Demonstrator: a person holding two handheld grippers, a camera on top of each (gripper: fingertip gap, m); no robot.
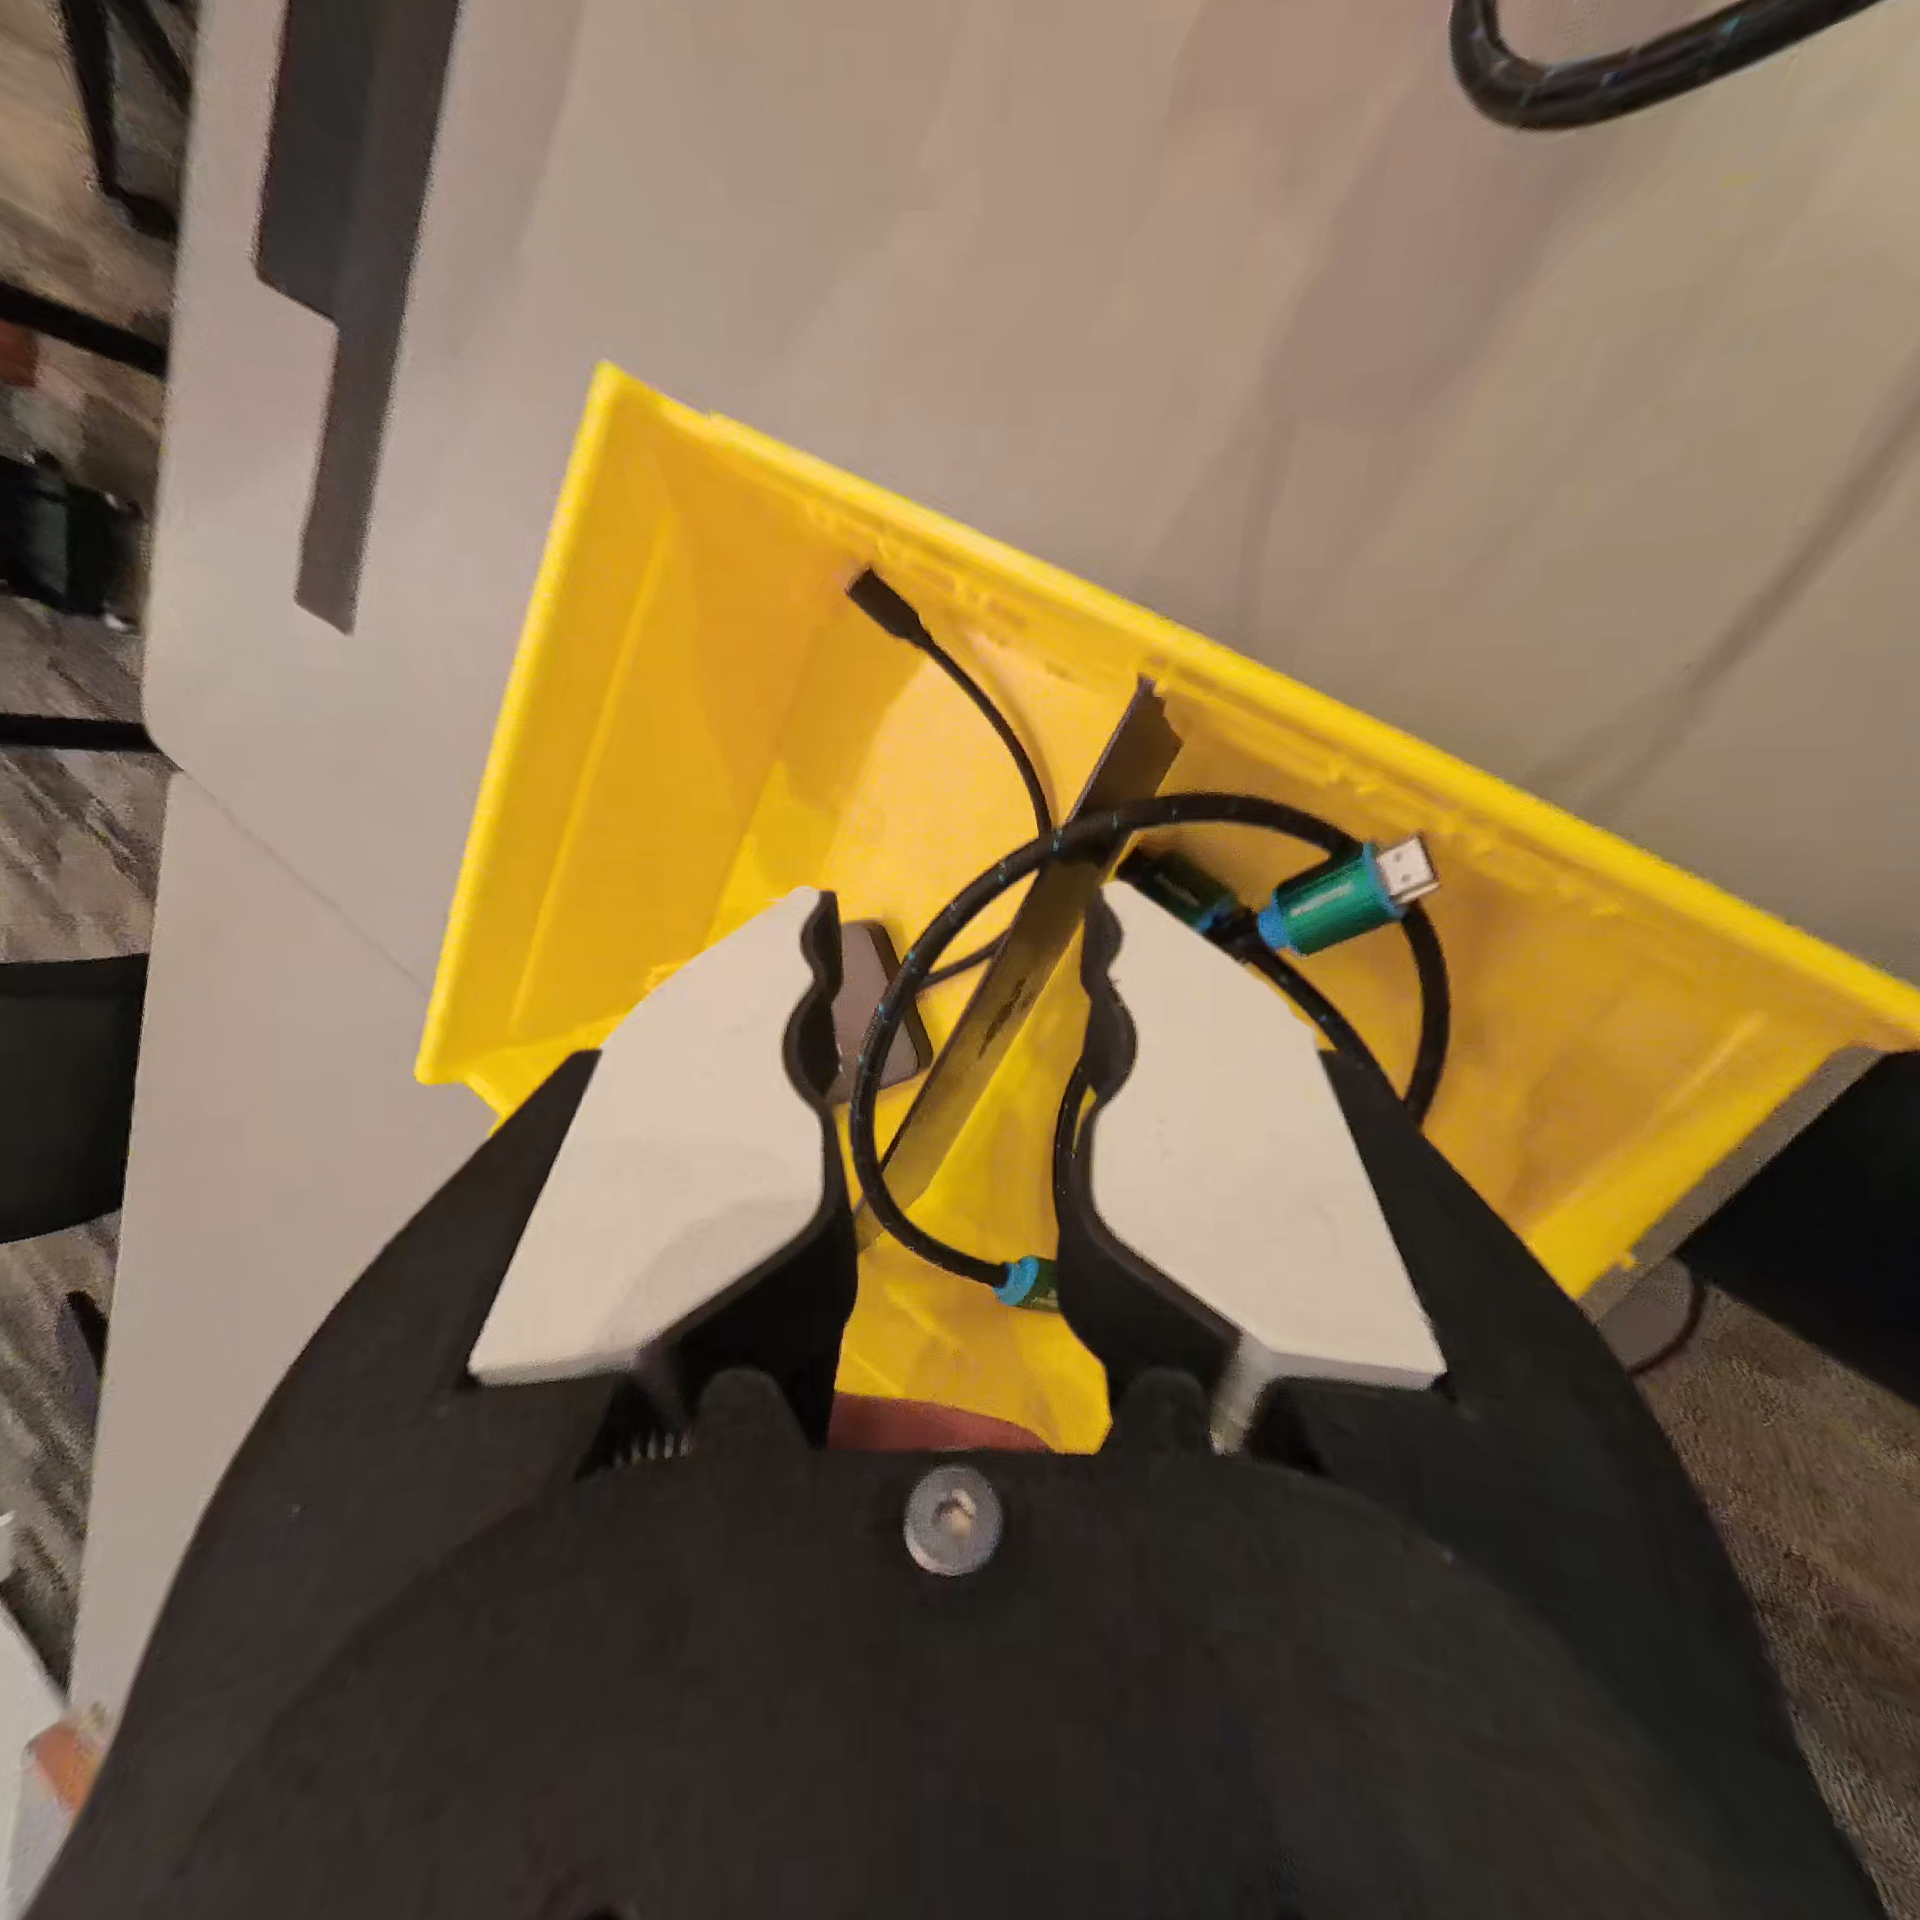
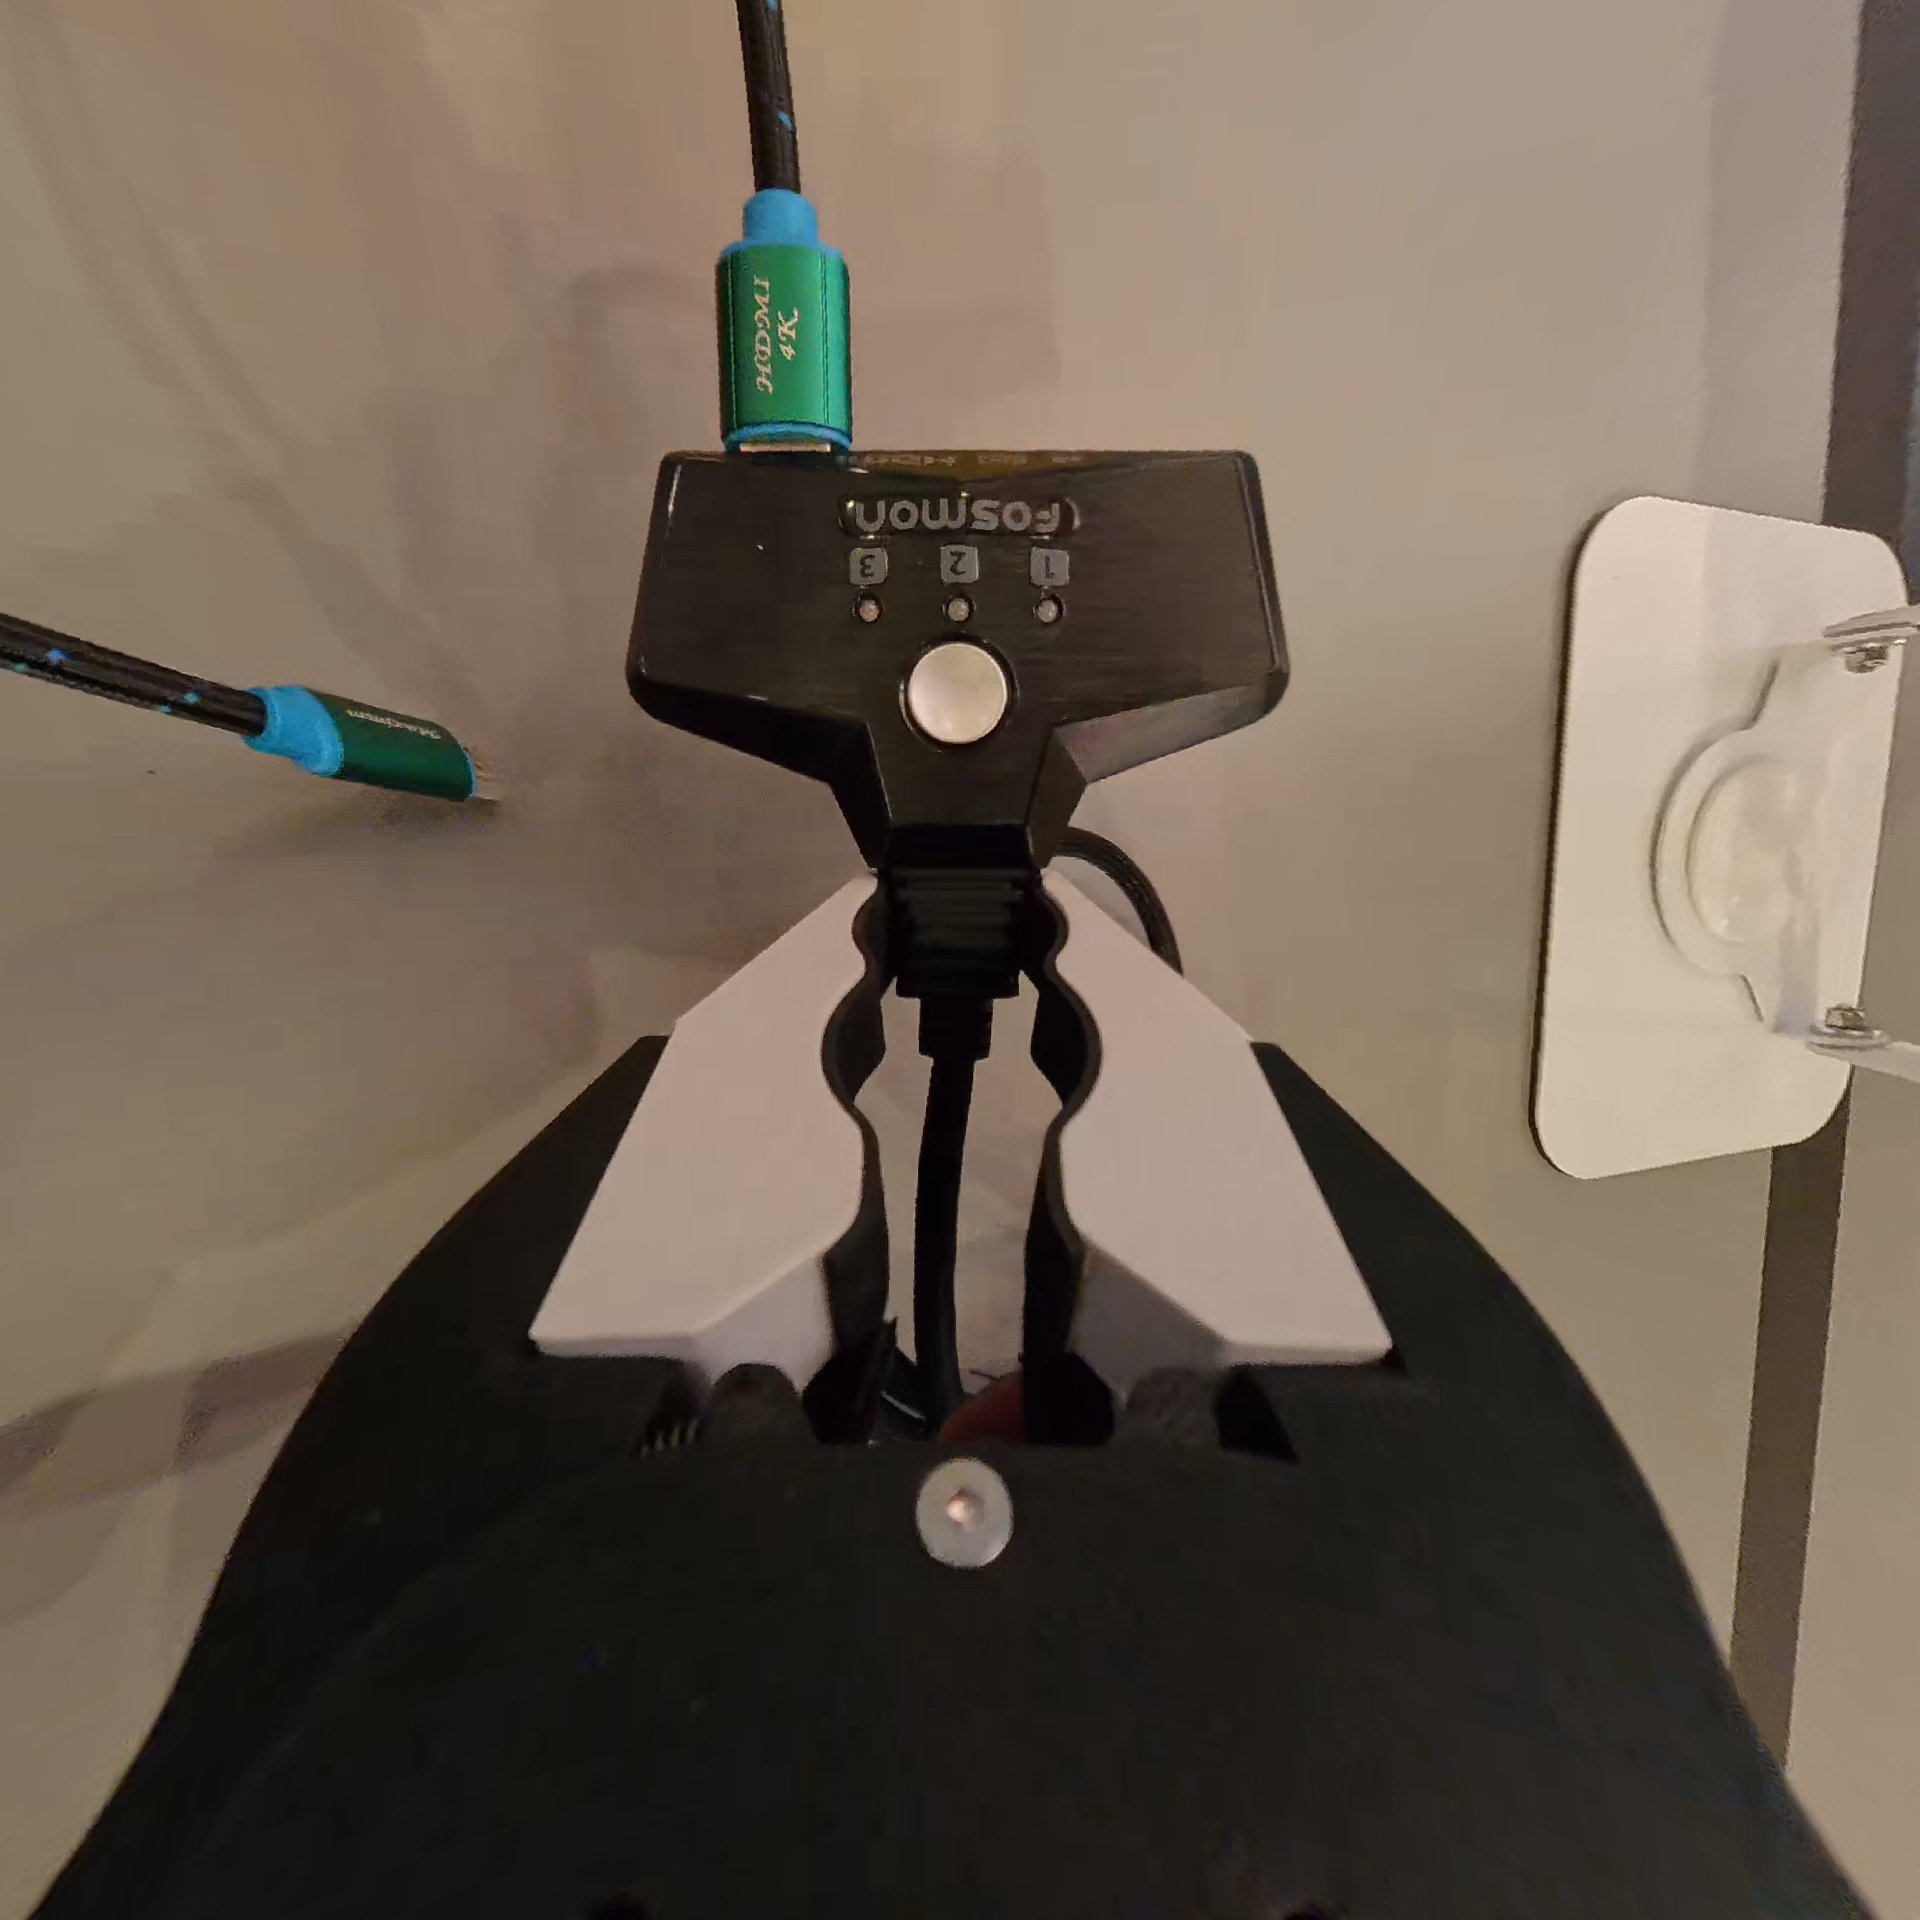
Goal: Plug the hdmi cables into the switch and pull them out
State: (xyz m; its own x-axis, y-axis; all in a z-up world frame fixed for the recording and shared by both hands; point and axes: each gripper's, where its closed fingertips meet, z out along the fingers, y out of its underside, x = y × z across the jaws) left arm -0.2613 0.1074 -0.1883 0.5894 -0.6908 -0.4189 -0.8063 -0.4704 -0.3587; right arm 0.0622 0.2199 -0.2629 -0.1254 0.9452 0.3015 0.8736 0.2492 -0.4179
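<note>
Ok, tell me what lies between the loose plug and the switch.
Only bare table, in the right wrist view: the loose plug points at the switch.

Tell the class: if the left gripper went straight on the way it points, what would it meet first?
Probably the looped braided cable and the flat dark strip in the yellow bin; both lie between the open left gripper fingers. Depth is unclear.

Switch (image 2: pixel 956 623) on bench (image 2: pixel 312 416), one cable plug (image 2: pixel 785 353) in its far edge (left port), loose plug (image 2: pixel 400 753) to its left. Coiled cable (image 1: pixel 1143 987) in bin (image 1: pixel 644 727).
</note>
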